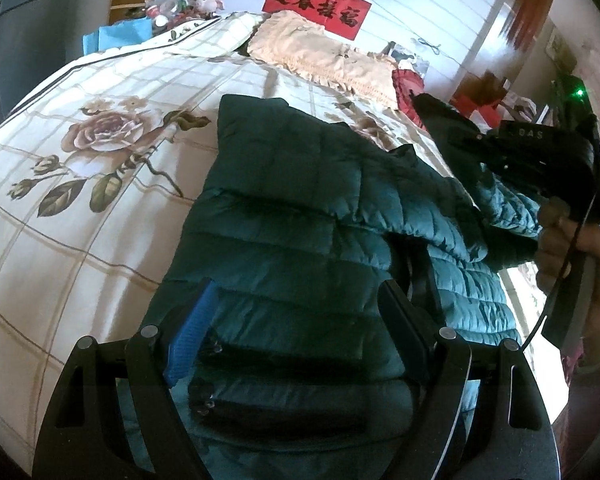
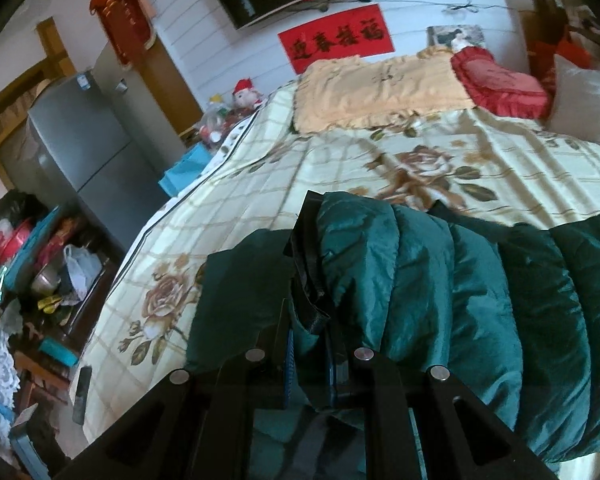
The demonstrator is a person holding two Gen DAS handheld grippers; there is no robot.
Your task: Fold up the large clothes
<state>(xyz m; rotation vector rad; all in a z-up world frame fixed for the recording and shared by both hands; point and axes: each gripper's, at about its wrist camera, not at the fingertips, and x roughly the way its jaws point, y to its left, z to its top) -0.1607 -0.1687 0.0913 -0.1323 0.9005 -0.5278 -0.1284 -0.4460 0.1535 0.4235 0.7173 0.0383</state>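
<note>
Left wrist view: left tool sat nearest, jaws spread wide and holding nothing, poised over the near part of the green quilted jacket. Jacket lay on the bed, over the floral checked bedspread, its far corner squared off and flat. At right, the right tool was raised above the bed with a flap of jacket hanging from it; the right hand gripped its handle.

Right wrist view: right tool was clenched on the jacket at a black-trimmed edge, fabric bunched between the fingers. Rest of the garment spread to the right on the bed. Pillows lay at the far end.

Judgement: a fold-over of one side was in hand. Next move likely calls for carrying the lifted edge across and laying it flat, left tool steadying the body.

Containers: crowded items on the floor at far left, contents unclear.
</note>
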